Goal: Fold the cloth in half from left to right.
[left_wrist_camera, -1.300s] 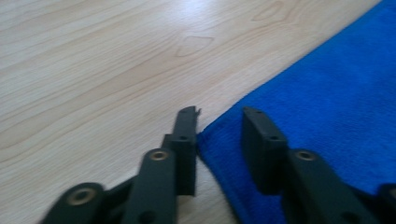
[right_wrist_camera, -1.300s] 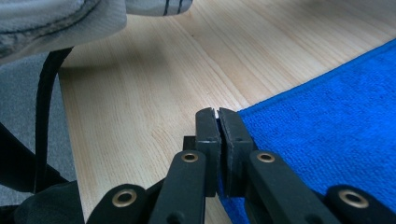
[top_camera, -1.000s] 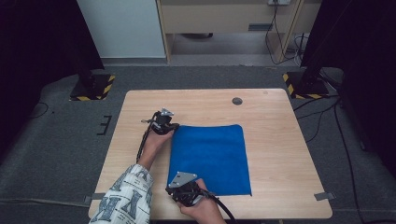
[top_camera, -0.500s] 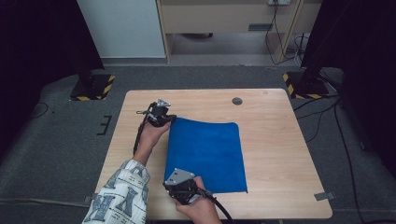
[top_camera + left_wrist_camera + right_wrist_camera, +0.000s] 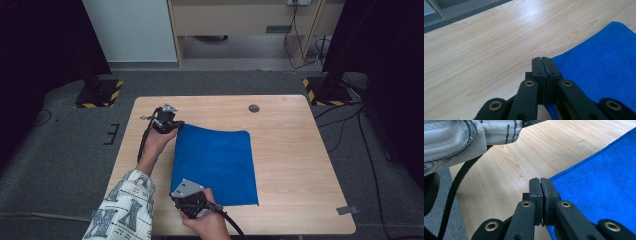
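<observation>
From above, a blue cloth (image 5: 215, 167) lies flat near the middle of a light wooden table (image 5: 300, 165). The left gripper (image 5: 172, 126) is at the far left corner of the cloth, and the right gripper (image 5: 186, 197) is at the near left corner, close to the person's edge of the table. This view is too far off to show how the jaws stand. The left gripper view gets close: there the left gripper (image 5: 541, 58) has its two black jaws pressed tight together, and the blue cloth (image 5: 599, 67) reaches right up to them, with its corner pinched between the tips. The right gripper view shows much the same: the right gripper (image 5: 540, 180) has its jaws squeezed together on the edge of the blue cloth (image 5: 599, 185). That view also shows a white sleeve (image 5: 456, 140) with dark marks on it and a thick black cable (image 5: 456, 185) hanging by the table's side, both very near the camera. The high view shows what the close ones cannot: the whole sleeve (image 5: 125, 210) on the left arm, a small dark round spot (image 5: 254, 108) on the far part of the table, and the room around it. The floor (image 5: 60, 155) is grey carpet. Two black stands with yellow and black stripes (image 5: 100, 94) sit on the floor past the far corners of the table. Behind them is a white panel (image 5: 130, 30) and a pale wooden cabinet (image 5: 240, 20), with thin cables (image 5: 350, 125) on the floor to the right.
</observation>
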Tool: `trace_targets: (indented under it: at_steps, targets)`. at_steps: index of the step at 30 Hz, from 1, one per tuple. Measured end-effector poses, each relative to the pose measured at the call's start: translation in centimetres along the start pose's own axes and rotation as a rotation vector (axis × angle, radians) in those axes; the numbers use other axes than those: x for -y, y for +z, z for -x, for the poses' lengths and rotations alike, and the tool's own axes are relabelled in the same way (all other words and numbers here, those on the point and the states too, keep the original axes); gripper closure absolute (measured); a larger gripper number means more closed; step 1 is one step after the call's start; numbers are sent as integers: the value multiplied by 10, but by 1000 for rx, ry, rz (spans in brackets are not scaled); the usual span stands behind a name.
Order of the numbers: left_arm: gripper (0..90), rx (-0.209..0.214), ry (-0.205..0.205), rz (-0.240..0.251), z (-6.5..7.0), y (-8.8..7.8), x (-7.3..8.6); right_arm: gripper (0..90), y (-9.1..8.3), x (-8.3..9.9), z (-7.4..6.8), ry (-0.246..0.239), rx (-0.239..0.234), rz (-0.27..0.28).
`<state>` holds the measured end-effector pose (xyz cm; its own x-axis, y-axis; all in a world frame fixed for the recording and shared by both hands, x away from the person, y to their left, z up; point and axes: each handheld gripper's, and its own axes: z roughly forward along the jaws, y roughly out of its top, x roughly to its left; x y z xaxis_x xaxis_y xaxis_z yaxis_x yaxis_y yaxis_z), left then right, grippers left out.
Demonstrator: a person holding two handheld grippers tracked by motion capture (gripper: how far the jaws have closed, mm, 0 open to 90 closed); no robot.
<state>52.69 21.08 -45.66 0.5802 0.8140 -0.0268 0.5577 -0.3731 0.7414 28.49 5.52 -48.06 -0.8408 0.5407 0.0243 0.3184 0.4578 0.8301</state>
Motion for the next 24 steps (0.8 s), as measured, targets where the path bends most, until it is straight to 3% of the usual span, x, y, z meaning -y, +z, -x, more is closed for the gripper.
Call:
trace_targets:
  at_steps: [24]
  targets:
    - [887, -18, -38, -9, -28, -22, 21, 882, 18, -16, -20, -31, -43, -5]
